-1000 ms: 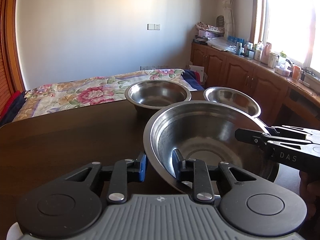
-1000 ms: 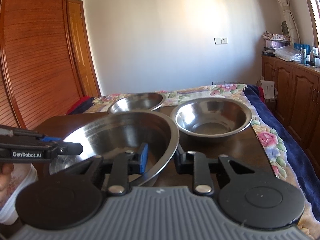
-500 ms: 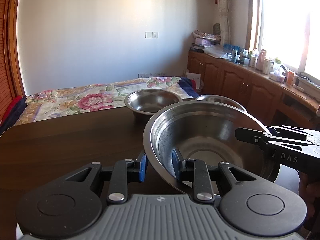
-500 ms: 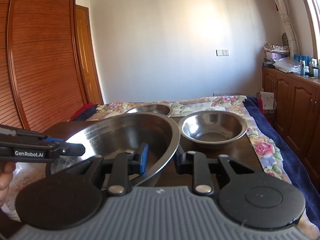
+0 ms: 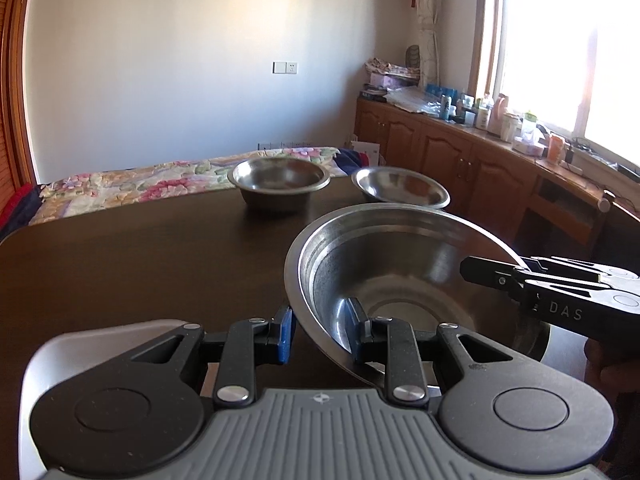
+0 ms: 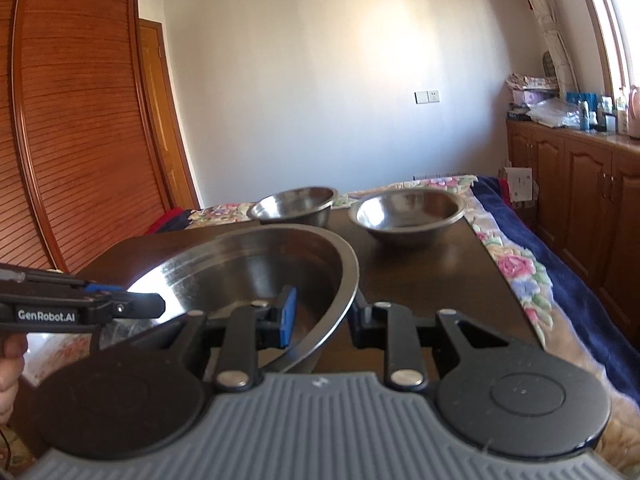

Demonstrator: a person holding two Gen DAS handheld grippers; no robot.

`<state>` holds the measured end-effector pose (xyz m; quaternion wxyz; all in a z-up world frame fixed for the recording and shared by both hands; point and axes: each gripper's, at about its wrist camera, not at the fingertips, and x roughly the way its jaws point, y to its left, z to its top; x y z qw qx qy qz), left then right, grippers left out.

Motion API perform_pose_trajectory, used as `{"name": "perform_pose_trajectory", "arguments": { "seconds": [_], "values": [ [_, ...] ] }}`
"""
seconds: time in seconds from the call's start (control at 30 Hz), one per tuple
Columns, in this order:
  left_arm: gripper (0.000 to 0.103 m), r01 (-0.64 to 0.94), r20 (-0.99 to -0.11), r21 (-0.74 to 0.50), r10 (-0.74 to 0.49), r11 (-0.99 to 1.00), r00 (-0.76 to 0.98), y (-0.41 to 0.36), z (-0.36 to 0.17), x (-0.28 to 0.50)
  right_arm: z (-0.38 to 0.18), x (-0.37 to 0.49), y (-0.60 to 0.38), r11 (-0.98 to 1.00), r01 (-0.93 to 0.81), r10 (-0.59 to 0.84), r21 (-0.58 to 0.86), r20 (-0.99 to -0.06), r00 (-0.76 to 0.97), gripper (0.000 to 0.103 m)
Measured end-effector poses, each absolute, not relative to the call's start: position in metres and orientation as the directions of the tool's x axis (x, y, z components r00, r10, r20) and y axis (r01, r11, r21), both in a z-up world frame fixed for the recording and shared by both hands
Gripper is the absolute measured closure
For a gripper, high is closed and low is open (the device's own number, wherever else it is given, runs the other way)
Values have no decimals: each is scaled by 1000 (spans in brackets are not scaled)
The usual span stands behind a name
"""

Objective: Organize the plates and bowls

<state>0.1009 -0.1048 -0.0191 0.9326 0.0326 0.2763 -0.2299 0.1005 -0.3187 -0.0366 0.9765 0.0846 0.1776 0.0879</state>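
Pinching opposite rim edges — left gripper (image 5: 320,332) and right gripper (image 6: 322,314) each clamp the wall of the big steel bowl (image 5: 400,280), one finger inside, one outside. A two-point hold probably stops a wide, slick bowl from swinging. It hangs tilted above the dark table (image 5: 140,260). Both grippers sit level, pointing forward, the right one crossing in from the side. Ahead: deep bowl (image 5: 280,184), with shallow bowl (image 5: 400,192) just right of it — likely nesting targets.

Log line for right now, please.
large steel bowl | left gripper and right gripper shut on rim | two bowls on table
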Motion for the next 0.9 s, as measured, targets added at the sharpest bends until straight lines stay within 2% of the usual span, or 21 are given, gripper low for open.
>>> {"name": "perform_pose_trajectory", "arguments": {
  "seconds": [0.9],
  "values": [
    [74,436,-545,-55,-393,898,740,-97,-33,72,-47,80,-309,971,-135,197,197,-337,921,74]
  ]
}}
